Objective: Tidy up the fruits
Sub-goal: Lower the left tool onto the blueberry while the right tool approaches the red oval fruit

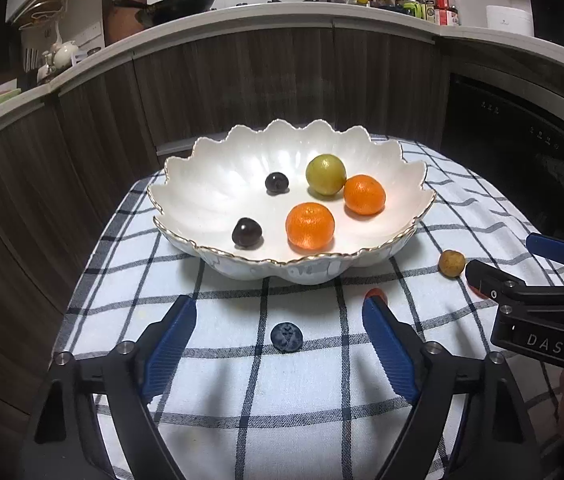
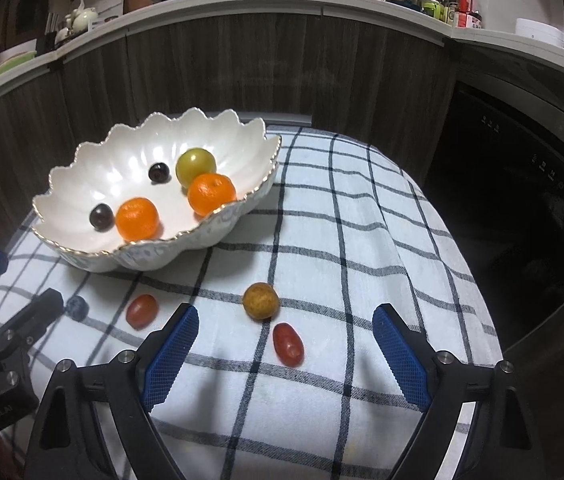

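Only the right wrist view shows both grape tomatoes (image 2: 288,344) clearly; both grippers' jaws stand wide, holding nothing.

Left wrist view: looks forward and downward along its own fingers, close over the checked cloth (image 1: 241,400), facing the scalloped bowl (image 1: 217,184) head-on. Right wrist view: same tilt, set further right, bowl (image 2: 81,184) at upper left. Shared: bowl, cloth, blueberry (image 1: 286,336), brown round fruit (image 2: 260,301), kitchen counter (image 1: 241,12) behind; each view catches the other gripper at its edge.
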The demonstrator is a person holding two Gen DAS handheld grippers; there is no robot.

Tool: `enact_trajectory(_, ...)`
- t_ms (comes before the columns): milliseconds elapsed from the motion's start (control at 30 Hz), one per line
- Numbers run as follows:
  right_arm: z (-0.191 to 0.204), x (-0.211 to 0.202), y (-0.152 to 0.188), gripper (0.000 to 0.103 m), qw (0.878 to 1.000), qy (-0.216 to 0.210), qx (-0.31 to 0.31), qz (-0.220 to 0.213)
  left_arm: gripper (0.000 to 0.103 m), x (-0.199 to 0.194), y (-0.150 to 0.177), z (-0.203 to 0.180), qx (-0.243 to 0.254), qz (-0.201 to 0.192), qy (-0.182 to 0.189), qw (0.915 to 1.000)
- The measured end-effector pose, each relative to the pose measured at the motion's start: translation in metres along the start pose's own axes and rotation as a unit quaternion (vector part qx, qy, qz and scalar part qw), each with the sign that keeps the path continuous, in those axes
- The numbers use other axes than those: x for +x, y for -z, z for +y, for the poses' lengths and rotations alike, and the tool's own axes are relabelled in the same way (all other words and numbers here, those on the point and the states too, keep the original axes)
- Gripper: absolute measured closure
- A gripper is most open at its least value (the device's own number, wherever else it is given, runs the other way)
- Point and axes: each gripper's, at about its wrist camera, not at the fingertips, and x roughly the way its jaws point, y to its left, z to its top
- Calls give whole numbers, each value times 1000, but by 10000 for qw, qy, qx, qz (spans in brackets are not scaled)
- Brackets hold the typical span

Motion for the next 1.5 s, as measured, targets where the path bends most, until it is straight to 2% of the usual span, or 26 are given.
enact_trajectory(200, 1, 9, 5, 16, 9999, -80, 6, 125, 30, 12, 5, 0, 5, 151, 9, 9999)
enact_trajectory(267, 2, 12, 6, 27, 9998, -129, 14, 154, 31, 16, 6, 0, -3, 210, 25, 9998)
enact_trajectory(333, 2, 16, 7, 32, 9996, -176, 14, 229, 32, 19, 7, 0, -8, 243, 19, 9997)
enact_trajectory(467, 3, 23, 10, 42, 9992, -223, 11, 331, 44, 25, 8, -1, 6, 357, 60, 9993)
enact_trajectory(567, 1, 26, 11, 45, 9990, -237, 62, 366, 53, 31, 9, 0, -69, 493, 126, 9987)
enact_trajectory(833, -1, 33, 14, 54, 9984, -265, 121, 478, 60, 40, 12, 1, -140, 717, 75, 9973)
enact_trajectory(933, -2, 34, 14, 54, 9983, -256, 141, 504, 60, 44, 13, 3, -229, 806, 83, 9965)
enact_trajectory(1067, -3, 35, 15, 55, 9983, -231, 170, 513, 68, 48, 14, 5, -304, 926, 134, 9952)
enact_trajectory(1133, -3, 37, 15, 62, 9981, -239, 161, 543, 69, 48, 15, 6, -321, 929, 152, 9950)
enact_trajectory(1333, -4, 37, 16, 68, 9982, -234, 173, 526, 74, 49, 14, 3, -358, 936, 210, 9947)
enact_trajectory(1400, -5, 37, 16, 72, 9982, -240, 192, 519, 79, 50, 14, 2, -362, 934, 253, 9946)
enact_trajectory(1500, -7, 37, 16, 79, 9982, -215, 221, 523, 80, 50, 14, 0, -337, 922, 307, 9947)
